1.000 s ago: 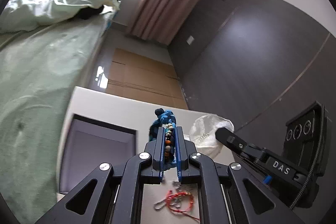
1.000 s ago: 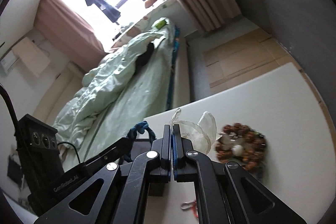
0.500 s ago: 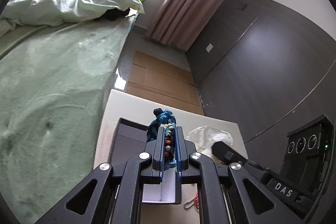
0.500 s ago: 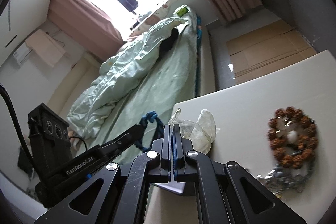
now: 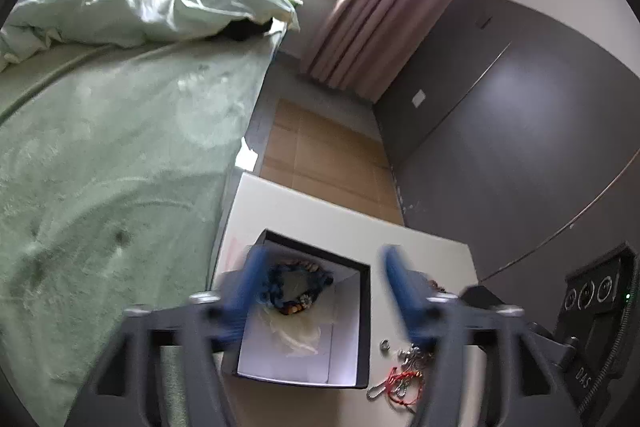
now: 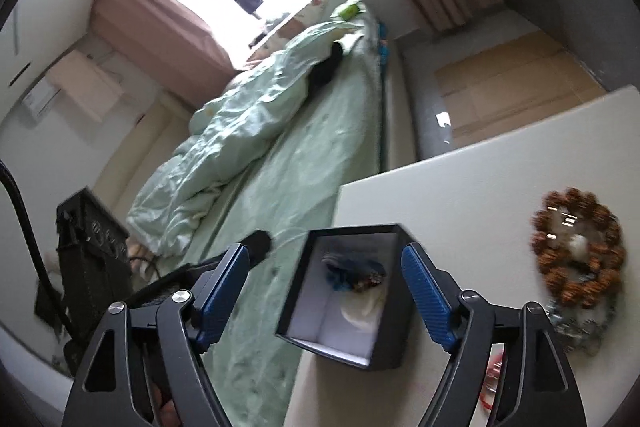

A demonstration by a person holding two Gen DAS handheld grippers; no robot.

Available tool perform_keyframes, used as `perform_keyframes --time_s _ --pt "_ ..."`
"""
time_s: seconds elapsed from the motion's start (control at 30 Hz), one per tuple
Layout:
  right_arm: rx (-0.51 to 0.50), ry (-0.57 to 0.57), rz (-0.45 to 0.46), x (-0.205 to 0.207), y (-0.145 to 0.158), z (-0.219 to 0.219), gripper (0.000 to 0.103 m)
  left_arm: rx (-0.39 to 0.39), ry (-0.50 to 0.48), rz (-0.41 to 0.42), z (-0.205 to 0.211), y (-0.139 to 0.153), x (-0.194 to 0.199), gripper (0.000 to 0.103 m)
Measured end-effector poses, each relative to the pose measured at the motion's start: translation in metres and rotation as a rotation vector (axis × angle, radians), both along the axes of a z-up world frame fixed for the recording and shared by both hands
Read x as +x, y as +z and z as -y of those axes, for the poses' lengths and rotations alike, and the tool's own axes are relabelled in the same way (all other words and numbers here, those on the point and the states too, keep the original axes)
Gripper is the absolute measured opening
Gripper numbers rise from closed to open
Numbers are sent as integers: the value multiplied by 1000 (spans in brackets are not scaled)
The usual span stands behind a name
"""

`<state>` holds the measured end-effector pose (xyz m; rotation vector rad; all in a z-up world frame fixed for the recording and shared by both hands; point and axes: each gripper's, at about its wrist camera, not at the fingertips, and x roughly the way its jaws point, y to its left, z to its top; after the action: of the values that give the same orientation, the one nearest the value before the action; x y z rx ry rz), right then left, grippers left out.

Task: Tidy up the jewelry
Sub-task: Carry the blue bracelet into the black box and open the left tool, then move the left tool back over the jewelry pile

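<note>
Step in hand: release into box point(image 5: 362, 323), black outside, white inside, at the counter point(image 5: 320, 223) edge beside the bed point(image 5: 100, 167)

Left gripper point(image 5: 324, 291): fingers point(image 5: 248, 287) apart and opening, blurred, nothing between them; poised over the box mouth

Right gripper point(image 6: 324, 289): fingers point(image 6: 424, 291) apart and opening, nothing between them; box seen through the gap, pads clear of its walls

Blue bracelet point(image 5: 296, 287): inside the box at its far end, resting on a crumpled clear bag point(image 5: 296, 335)

Still loose on counter: brown bead bracelet point(image 6: 578, 247) well right of the box; silver chain point(image 6: 580, 323) just below it; red cord point(image 5: 400, 383) and small ring point(image 5: 385, 345) beside the box

Next move, judged: withdraw both grippers clear of the rim, then approach one loose piece; thin cord and chain call for a low, narrow pinch flat to the counter

Hard to make out: left fingers smeared; bead detail in box unclear; red cord cut off behind right gripper frame; counter's near edge out of view
</note>
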<state>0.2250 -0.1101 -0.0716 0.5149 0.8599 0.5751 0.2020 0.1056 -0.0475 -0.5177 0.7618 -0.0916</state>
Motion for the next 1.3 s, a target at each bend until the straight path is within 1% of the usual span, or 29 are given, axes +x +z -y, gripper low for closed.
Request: perform_keyframes --time_s 0.03,0.07,0.1,0.2,0.27,0.33,0.4,0.5,0.53,0.57,0.6,0.63,0.67,0.73,0.77,0.83,0.93,1.07,1.17,1.3 --pt "-7 -17 2 -2 2 4 83 1 2 8 1 2 -1 75" --pt "-20 -46 10 -6 5 11 91 -1 0 12 1 3 -2 75" --pt "-28 -69 25 -10 8 16 95 -5 -2 13 2 4 -2 75" --pt "-60 -109 65 -23 18 29 95 -18 -11 9 6 4 -5 75" --pt "-94 -133 79 -30 24 36 95 -8 -27 6 12 5 -6 75" --pt "-84 -132 95 -37 30 47 95 14 -42 4 17 6 -8 75" --pt "-83 -137 135 -47 40 57 95 30 -48 7 21 7 -12 75" --pt "-169 -181 158 -55 48 64 96 49 -60 17 28 11 -19 76" --pt "-203 -192 159 -56 49 65 96 57 -68 24 31 12 -21 80" --pt "-224 -194 161 -56 50 66 96 66 -78 32 34 14 -24 88" --pt "-235 -191 158 -56 50 66 96 75 -86 41 37 16 -26 92" --pt "-256 -187 156 -56 51 67 96 85 -90 52 40 18 -29 100" --pt "-269 -186 160 -58 52 68 96 93 -93 60 42 20 -32 103" --pt "-314 -193 179 -62 54 70 96 116 -104 68 48 22 -37 103" --pt "-329 -196 173 -63 54 73 97 129 -111 69 51 23 -39 103" --pt "-323 -193 152 -66 51 81 103 145 -128 70 58 23 -42 103" --pt "-307 -199 127 -71 47 95 103 173 -150 62 70 21 -46 103" --pt "-278 -217 115 -79 41 114 103 153 -166 55 80 18 -52 103" --pt "-285 -199 117 -85 39 123 103 164 -175 52 88 16 -58 103" --pt "-267 -174 63 -90 30 129 103 169 -188 53 99 15 -65 103"
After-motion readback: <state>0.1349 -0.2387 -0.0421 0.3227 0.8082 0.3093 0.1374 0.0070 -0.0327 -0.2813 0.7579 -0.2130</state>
